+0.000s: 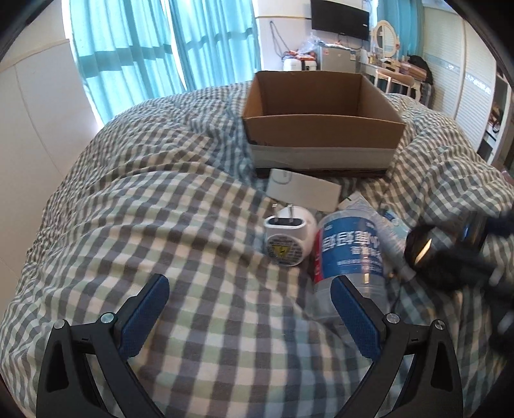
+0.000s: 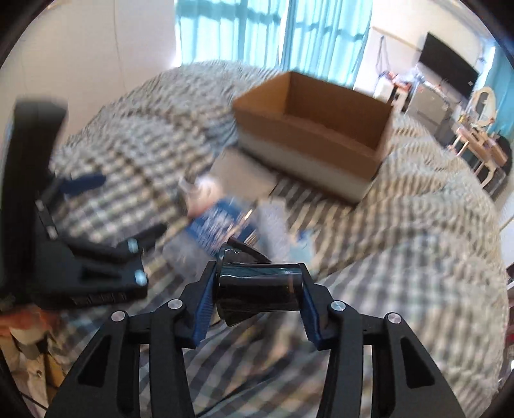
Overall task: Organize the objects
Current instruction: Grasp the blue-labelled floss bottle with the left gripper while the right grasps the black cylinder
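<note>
Presently the right gripper is clamped across a glossy black cylinder, lifted clear of the checked quilt, presumably bound for the empty brown cardboard box; left gripper hovers, jaws apart, holding nothing.

- Daylight enters through the turquoise curtains at the far side; the room is bright, with no hard shadows.
- Window panes behind the curtains are overexposed in the right wrist view.
- Left wrist view is sharp over most of the checked quilt and the box; only the dark object at the right edge is smeared.
- Right wrist view is heavily motion-blurred: quilt, bottle and box are soft; the black cylinder between the fingers stays crisp, with faint sheen.
- Both views show fisheye bending and dark corner vignetting.
</note>
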{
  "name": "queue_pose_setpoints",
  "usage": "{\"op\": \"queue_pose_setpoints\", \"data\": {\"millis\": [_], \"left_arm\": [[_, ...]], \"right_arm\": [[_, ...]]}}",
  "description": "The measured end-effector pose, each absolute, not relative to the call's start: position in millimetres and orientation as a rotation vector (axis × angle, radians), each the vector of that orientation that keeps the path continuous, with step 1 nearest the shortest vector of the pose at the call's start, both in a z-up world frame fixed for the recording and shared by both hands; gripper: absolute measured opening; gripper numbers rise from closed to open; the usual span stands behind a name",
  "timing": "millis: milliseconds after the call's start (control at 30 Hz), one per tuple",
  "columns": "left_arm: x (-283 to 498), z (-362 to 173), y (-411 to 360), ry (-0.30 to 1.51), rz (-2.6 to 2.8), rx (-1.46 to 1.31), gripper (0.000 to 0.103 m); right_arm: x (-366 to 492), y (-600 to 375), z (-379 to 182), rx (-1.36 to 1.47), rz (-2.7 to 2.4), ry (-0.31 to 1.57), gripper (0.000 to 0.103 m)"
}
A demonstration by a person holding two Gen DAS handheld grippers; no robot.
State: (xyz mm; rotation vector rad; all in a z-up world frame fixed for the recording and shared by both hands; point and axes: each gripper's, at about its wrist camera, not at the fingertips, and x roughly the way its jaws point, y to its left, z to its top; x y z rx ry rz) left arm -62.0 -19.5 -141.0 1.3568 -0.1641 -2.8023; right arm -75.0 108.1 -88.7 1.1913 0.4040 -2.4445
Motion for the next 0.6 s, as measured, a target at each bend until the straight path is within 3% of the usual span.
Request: {"op": "queue_pose_setpoints", "data": {"millis": [167, 533, 600], "left_arm": [[-68.3, -142.9, -7.0, -0.14, -2.834, 1.397, 0.103], [-89.0, -170.3, 39.2, -0.246, -2.869, 1.555, 0.103], [-93.6, -178.5, 44.6, -0.25, -2.875, 1.605, 0.098]], "right_arm": [[-85.0, 124.9, -67.0, 1.139, -2.525, 0.388, 0.046], [-105.6, 143.2, -80.2, 1.166, -2.537, 0.342, 0.046], [-108.8, 146.3, -82.8, 1.168, -2.535, 0.333, 0.046]]}}
